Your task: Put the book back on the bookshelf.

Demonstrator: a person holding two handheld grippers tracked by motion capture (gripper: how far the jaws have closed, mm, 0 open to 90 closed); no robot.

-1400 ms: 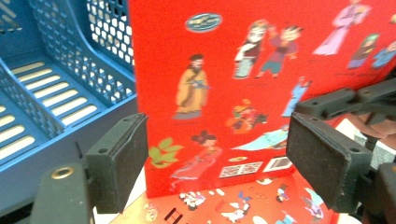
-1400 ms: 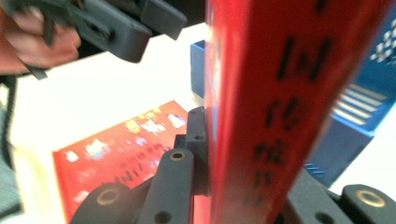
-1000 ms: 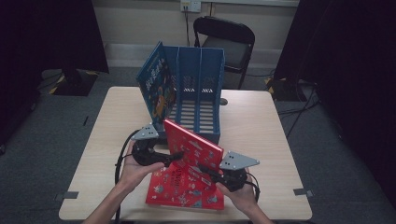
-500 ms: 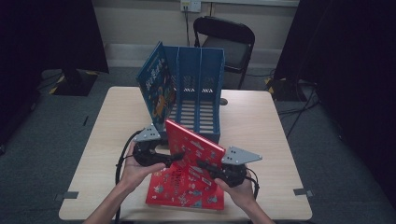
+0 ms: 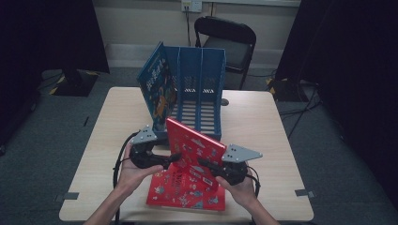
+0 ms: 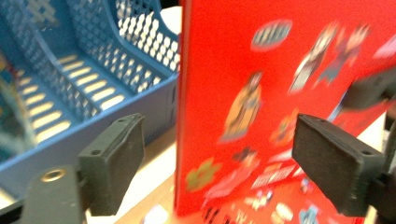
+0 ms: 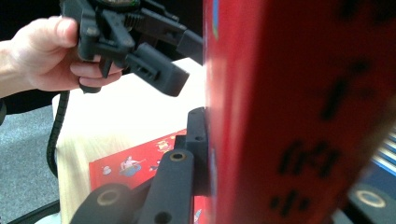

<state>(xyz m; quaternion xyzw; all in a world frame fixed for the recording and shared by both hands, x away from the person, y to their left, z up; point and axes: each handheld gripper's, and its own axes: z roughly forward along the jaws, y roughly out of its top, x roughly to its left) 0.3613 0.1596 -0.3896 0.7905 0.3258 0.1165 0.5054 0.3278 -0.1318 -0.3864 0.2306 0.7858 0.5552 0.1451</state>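
We note the raised red book [image 5: 195,149] stands tilted just before the blue file rack [image 5: 197,89], blocking approach to its middle and right slots from our side. Left slot taken by blue book [image 5: 157,86]. Second red book [image 5: 187,190] flat on table [image 5: 263,122] underneath. Free room: table R of rack, L edge, far corners.
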